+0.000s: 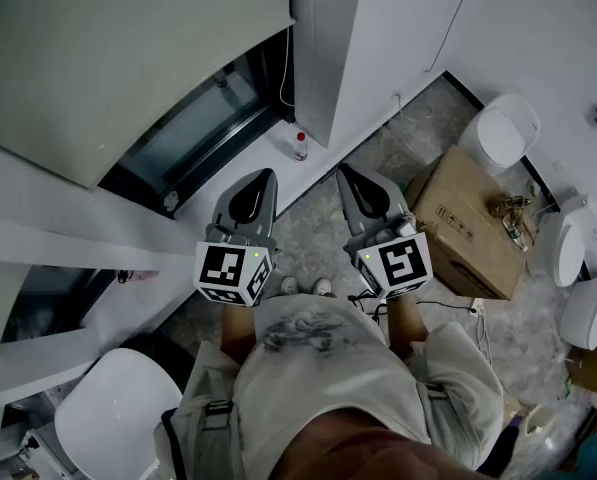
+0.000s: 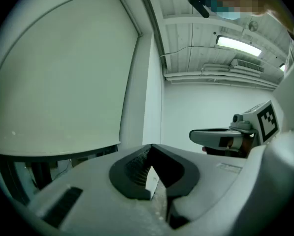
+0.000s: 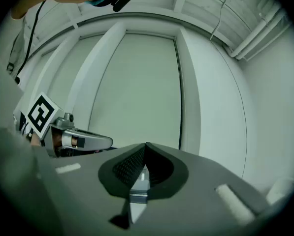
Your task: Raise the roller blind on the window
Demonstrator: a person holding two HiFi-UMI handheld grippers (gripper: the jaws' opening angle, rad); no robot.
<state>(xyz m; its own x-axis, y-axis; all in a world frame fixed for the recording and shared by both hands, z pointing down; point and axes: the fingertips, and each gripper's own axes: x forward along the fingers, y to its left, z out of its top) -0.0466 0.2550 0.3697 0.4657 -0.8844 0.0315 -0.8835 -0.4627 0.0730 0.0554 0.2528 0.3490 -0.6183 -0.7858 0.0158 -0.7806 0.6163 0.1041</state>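
Both claws are pinched shut on nothing, left claw (image 1: 262, 175) and right claw (image 1: 348, 174) side by side facing the window. The roller blind (image 1: 108, 58) hangs most of the way down. I'd open one claw, grab what looks like the pull cord (image 1: 290, 68) at its right edge, and pull steadily. A small bottle (image 1: 300, 146) sits on the sill just below, with a cardboard box (image 1: 468, 223) off to the right.

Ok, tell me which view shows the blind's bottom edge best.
Head view: the blind shows its whole bottom edge, running slantwise above the bare glass. The left gripper view shows part of that edge before the left gripper cuts it off. The right gripper view shows only the blind's face, no edge.
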